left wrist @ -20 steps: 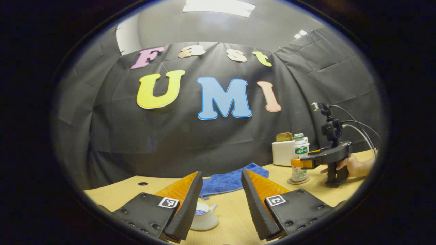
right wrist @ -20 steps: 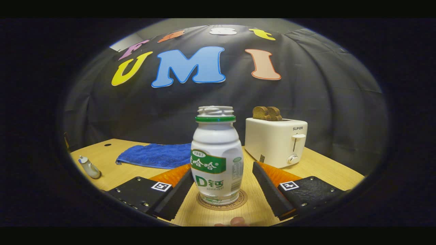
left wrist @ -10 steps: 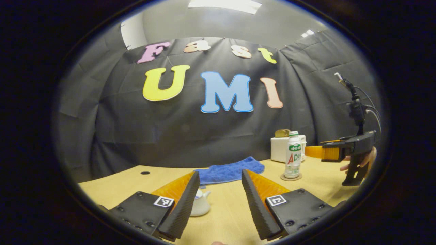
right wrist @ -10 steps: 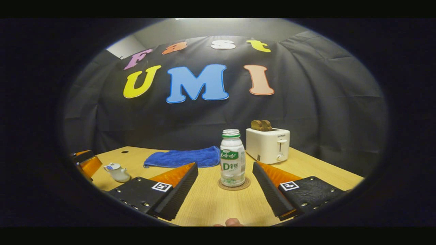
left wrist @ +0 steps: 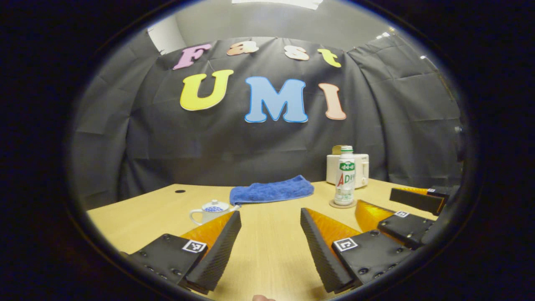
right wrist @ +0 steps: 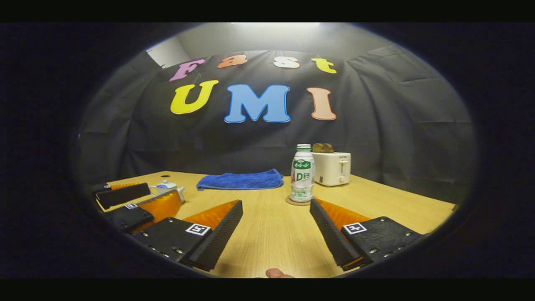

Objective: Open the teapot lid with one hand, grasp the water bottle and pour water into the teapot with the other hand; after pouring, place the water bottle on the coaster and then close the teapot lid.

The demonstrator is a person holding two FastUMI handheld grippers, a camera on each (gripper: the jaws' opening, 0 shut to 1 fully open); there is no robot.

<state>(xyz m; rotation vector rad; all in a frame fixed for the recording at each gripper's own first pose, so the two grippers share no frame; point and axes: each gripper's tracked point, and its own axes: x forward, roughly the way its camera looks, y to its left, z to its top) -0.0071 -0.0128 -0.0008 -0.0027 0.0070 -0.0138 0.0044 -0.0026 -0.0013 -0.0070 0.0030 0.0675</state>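
The white teapot [left wrist: 211, 211] stands on the wooden table [left wrist: 267, 251] with its blue-patterned lid on, just beyond the left finger of my left gripper [left wrist: 269, 214], which is open and holds nothing. The white water bottle [right wrist: 302, 174] with a green label stands upright on a round coaster [right wrist: 297, 201]. My right gripper [right wrist: 276, 203] is open and well short of the bottle. In the right gripper view the teapot [right wrist: 167, 188] sits far left, behind the left gripper [right wrist: 146, 198]. The left gripper view has the bottle [left wrist: 345, 175] at right, with the right gripper [left wrist: 391, 205] low beside it.
A blue towel [left wrist: 271, 189] lies at the back of the table between teapot and bottle. A white toaster [right wrist: 332, 168] holding bread stands right behind the bottle. A small hole [left wrist: 180, 191] marks the table's far left. Black cloth walls close the booth.
Both grippers have drawn back toward the table's near edge. The right gripper, earlier open around the bottle, has left it on the coaster. The teapot now lies ahead of the left gripper.
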